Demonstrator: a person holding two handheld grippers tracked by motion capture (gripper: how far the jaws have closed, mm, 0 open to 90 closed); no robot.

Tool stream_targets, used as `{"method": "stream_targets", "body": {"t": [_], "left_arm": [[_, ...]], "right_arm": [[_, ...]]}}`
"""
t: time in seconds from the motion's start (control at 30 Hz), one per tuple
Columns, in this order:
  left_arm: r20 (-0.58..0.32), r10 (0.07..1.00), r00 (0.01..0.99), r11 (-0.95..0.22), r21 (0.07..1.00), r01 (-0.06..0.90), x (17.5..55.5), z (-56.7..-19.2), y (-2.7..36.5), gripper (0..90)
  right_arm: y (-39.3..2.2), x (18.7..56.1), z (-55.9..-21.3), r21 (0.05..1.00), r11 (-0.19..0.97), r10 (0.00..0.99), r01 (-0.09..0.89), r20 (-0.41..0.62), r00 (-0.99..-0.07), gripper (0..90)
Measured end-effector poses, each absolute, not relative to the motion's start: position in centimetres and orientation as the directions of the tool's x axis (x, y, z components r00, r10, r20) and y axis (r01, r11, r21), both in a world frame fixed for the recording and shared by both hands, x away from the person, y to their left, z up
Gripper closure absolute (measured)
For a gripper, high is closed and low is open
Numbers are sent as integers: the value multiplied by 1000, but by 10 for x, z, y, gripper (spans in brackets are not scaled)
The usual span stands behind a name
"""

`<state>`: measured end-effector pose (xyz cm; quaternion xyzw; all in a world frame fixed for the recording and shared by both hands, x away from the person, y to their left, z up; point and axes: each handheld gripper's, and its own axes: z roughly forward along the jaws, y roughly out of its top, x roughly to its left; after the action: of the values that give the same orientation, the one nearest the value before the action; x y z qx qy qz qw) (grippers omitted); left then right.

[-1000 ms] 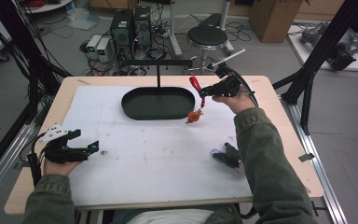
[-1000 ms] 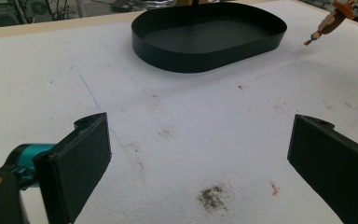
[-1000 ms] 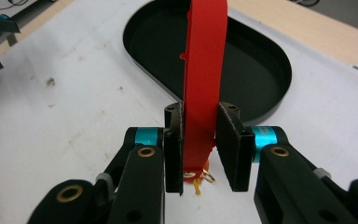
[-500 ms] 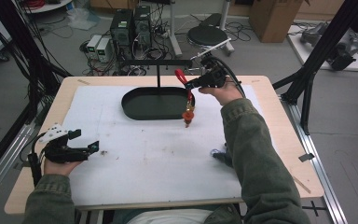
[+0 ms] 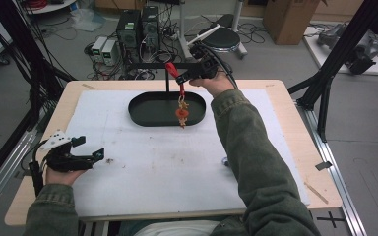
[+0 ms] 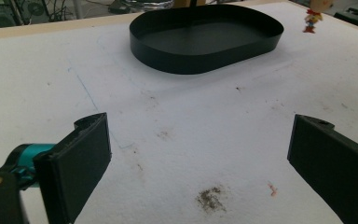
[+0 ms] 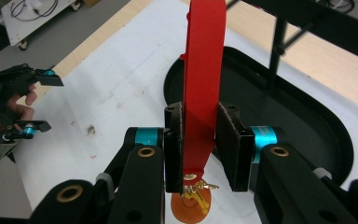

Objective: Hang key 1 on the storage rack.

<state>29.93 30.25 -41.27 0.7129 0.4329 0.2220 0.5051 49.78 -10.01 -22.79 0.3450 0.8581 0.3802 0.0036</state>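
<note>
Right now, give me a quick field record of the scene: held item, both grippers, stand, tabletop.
held item: red strap with an orange charm hanging on a gold clasp
right gripper: shut on the strap, raised above the tray
left gripper: open, nothing between its jaws, low over the mat
stand: black oval tray with an upright post and a crossbar
charm position: dangling over the tray, below the crossbar, not hung on it
tabletop: white mat on a wooden table, with stains
</note>
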Motion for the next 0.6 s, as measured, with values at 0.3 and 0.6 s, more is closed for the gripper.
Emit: {"method": "stream_targets", "body": {"t": [0.3,0.6], "left_arm": [[-125,842,525,-109,913,392,300,-413,302,65],[-127,833,539,-115,912,394,300,-413,302,65]], "right_arm": [[-93,510,-215,695,405,659,594,228,-716,729],[-83,532,-214,714,363,699,599,216,-682,726]]}}
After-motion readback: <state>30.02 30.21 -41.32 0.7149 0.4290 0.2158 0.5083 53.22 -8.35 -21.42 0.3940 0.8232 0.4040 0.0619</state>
